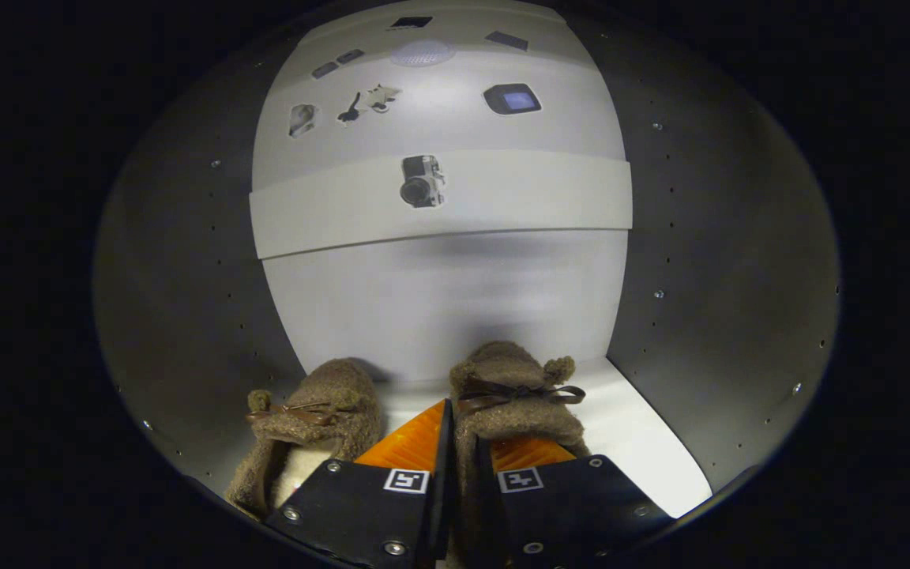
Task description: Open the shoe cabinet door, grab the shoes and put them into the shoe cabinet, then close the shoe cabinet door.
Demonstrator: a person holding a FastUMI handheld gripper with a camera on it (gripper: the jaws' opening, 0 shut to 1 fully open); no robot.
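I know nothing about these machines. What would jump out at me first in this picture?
Two fuzzy brown slippers with little bows sit on the cabinet floor. The gripper is shut on the right slipper, pinching its inner side wall, while the left slipper stands beside the fingers. Above them, a pale shelf spans the cabinet's back.

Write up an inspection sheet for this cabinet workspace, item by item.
Surface: pale cabinet floor, bare to the right of the shoes.
Job's things: two brown fuzzy shoes with bows inside the shoe cabinet; left shoe beside the fingers, right shoe between them.
Clutter: nothing seen.
Gripper: gripper shut on the right shoe's side wall, both fingers pressing it.
Cables: nothing seen.
Surroundings: grey side walls with peg holes; a shelf above, small stickers on the back panel.
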